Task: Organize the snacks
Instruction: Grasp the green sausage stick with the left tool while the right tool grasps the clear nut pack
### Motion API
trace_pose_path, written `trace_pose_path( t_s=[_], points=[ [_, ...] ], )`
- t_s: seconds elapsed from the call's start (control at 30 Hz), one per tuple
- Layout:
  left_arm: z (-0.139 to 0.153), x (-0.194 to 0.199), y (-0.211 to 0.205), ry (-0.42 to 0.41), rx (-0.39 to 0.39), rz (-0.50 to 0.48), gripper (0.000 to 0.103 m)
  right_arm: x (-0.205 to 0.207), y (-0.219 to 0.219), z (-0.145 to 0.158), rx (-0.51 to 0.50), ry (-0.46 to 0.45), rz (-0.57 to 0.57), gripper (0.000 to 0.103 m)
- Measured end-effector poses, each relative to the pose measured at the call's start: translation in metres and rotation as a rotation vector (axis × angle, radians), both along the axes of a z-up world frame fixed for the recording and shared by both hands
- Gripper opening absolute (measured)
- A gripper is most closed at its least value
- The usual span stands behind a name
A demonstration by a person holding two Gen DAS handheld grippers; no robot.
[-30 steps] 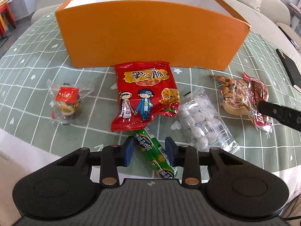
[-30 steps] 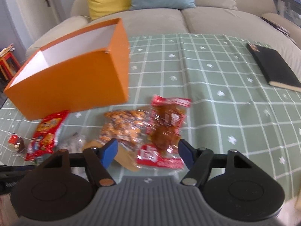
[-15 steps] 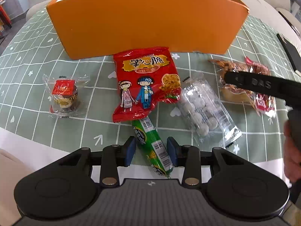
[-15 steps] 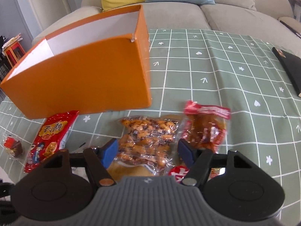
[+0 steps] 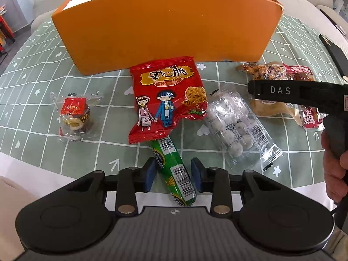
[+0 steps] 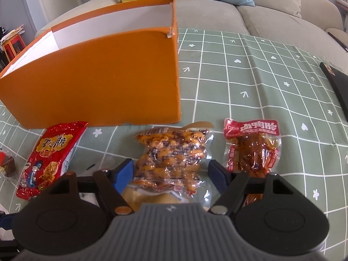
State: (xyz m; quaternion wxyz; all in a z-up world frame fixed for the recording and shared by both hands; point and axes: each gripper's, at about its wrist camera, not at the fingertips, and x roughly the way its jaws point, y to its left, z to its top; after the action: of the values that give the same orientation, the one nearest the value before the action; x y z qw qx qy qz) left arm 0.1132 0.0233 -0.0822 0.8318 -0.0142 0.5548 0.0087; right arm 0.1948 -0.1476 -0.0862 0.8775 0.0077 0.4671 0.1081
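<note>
A green sausage stick [image 5: 171, 165] lies on the checked cloth between the blue pads of my left gripper [image 5: 173, 171]. Its jaws are closing, and the pads touch the stick's sides. Beyond it lie a red crisp bag [image 5: 167, 100], a clear pack of white balls [image 5: 232, 128] and a small wrapped cake [image 5: 75, 113]. My right gripper [image 6: 171, 174] stands open astride a clear packet of orange-brown nuts [image 6: 171, 152], its pads apart from the wrapper. A red duck-snack pouch [image 6: 252, 148] lies just right of it. The orange box [image 6: 93, 74] stands open-topped behind the snacks.
The right gripper's black finger [image 5: 282, 91] reaches over the nut packet, with a person's hand [image 5: 335, 163] behind it. A black book [image 6: 335, 84] lies at the table's right edge. A beige sofa [image 6: 271, 15] with cushions runs behind the table.
My right gripper moved left from the red pouch and now sits over the nut packet. The left gripper stayed over the green stick, and its jaws widened slightly, then narrowed again.
</note>
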Motion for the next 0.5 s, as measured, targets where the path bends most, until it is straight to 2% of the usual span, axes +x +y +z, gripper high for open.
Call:
trace_pose_path(
  t_s=[0.07, 0.3, 0.5],
  points=[
    [0.0, -0.002, 0.002, -0.008, -0.005, 0.002, 0.035, 0.0, -0.001, 0.0, 0.014, -0.001, -0.006, 0.068],
    [0.002, -0.009, 0.007, -0.026, -0.03, 0.009, 0.031, -0.001, -0.013, 0.003, 0.073, 0.035, -0.035, 0.066],
    [0.004, -0.016, 0.013, -0.024, -0.063, 0.022, 0.03, -0.008, -0.027, 0.017, 0.12, 0.025, -0.053, 0.066]
  ],
)
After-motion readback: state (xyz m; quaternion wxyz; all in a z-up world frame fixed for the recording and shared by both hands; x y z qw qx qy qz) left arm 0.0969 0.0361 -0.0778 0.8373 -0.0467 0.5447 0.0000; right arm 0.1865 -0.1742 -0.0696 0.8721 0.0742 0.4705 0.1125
